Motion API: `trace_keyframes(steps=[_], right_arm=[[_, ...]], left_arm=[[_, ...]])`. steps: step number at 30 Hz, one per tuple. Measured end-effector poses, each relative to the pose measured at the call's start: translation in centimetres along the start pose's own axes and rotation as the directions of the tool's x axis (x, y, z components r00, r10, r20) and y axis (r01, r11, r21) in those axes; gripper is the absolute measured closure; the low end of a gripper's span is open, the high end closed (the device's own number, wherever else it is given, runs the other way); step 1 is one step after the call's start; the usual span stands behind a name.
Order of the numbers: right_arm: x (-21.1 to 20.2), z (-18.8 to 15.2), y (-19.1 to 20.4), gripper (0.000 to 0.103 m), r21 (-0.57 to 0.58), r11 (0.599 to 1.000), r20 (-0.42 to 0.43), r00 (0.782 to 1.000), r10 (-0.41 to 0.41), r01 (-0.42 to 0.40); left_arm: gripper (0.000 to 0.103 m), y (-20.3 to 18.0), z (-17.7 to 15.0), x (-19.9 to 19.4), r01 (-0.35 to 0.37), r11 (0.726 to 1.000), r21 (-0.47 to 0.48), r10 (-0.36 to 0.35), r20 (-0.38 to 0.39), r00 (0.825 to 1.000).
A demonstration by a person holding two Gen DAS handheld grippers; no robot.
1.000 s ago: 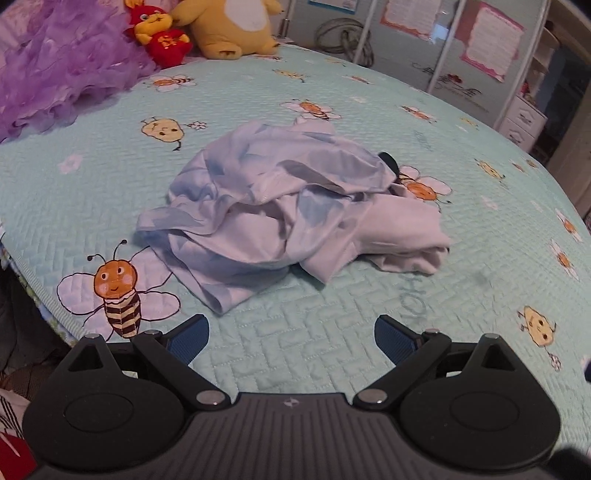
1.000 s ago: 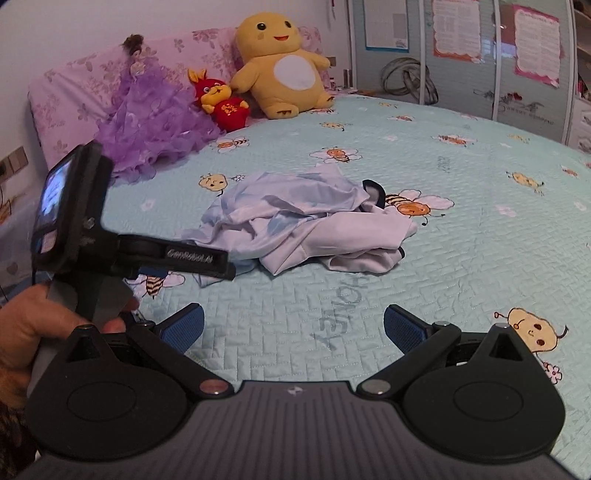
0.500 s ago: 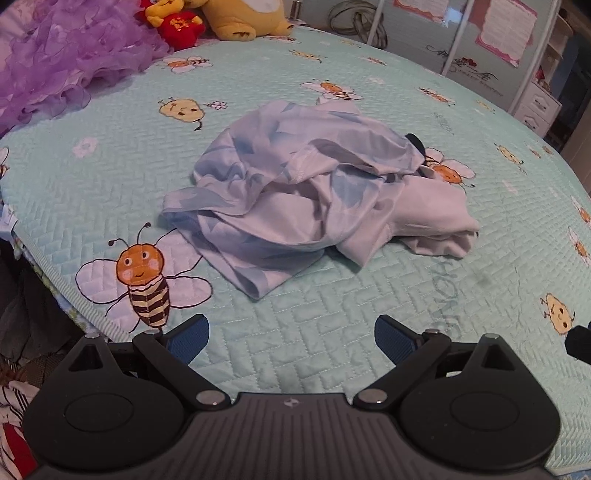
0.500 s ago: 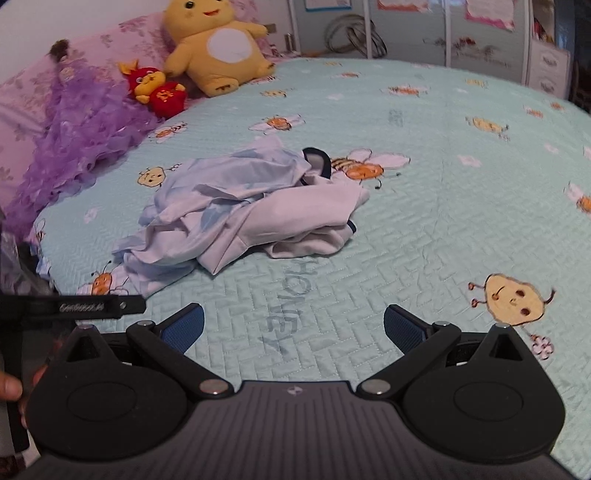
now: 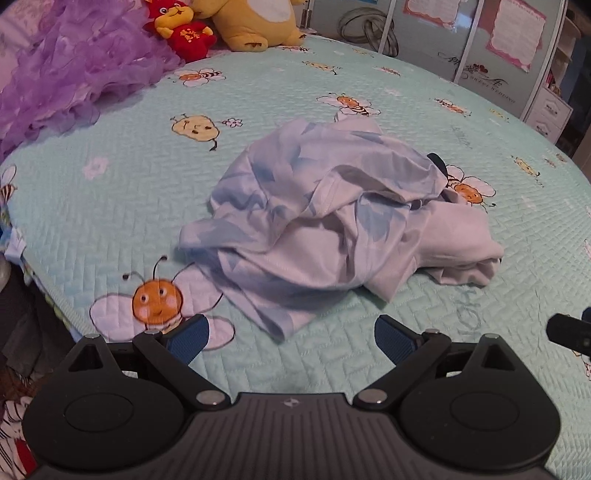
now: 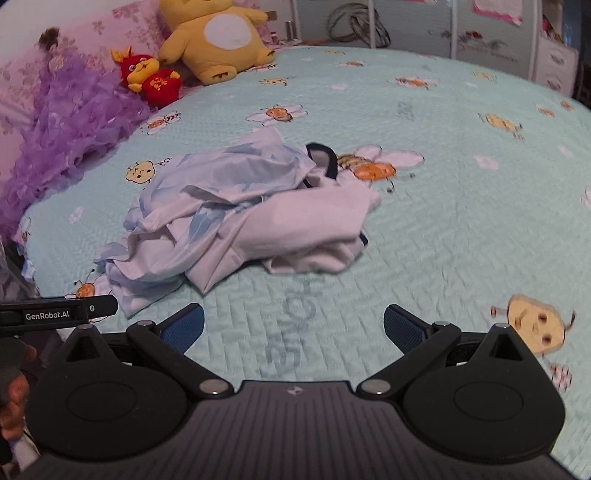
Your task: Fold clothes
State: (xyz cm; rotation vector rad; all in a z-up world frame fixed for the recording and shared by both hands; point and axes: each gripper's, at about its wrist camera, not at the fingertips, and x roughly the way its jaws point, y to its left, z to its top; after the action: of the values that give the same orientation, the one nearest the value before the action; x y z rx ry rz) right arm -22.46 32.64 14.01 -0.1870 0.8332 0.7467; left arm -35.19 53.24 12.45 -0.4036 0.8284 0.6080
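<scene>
A crumpled pale blue and white garment (image 5: 325,225) lies in a heap on the light green bee-print bedspread (image 5: 110,206); a dark collar edge shows at its far right side. From the right wrist the same garment (image 6: 240,218) sits ahead and left, its dark collar (image 6: 327,157) at the back. My left gripper (image 5: 291,334) is open just short of the garment's near corner, nothing between its blue pads. My right gripper (image 6: 293,326) is open over bare bedspread, short of the heap. The left gripper's body (image 6: 59,314) and a hand (image 6: 13,402) show at the right wrist view's left edge.
A purple ruffled fabric (image 5: 74,62) lies at the far left by a pink pillow (image 6: 74,48). A red plush (image 5: 183,29) and a yellow plush (image 6: 216,37) sit at the head. The bed's left edge (image 5: 33,273) drops away. Cabinets (image 5: 546,110) stand far right.
Both grippers have moved closer to the garment, which now sits larger in each view. The left gripper's body has dropped lower in the right wrist view. Both stay open.
</scene>
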Motion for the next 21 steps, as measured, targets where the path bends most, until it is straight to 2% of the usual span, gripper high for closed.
trace_keyframes(steps=[10,21], right_arm=[[3.4,3.1,1.3,0.001,-0.044,0.998,-0.041,0.998,-0.043,0.041],[5.3,2.4,0.4,0.001,0.01,0.998,-0.094,0.994,-0.062,0.064]], left_arm=[[0.004,-1.2,2.5,1.3,-0.01,0.999,0.032,0.011,-0.038,0.999],[0.004,-0.9,1.9,2.5,-0.008,1.0,0.01,0.009,-0.074,0.997]])
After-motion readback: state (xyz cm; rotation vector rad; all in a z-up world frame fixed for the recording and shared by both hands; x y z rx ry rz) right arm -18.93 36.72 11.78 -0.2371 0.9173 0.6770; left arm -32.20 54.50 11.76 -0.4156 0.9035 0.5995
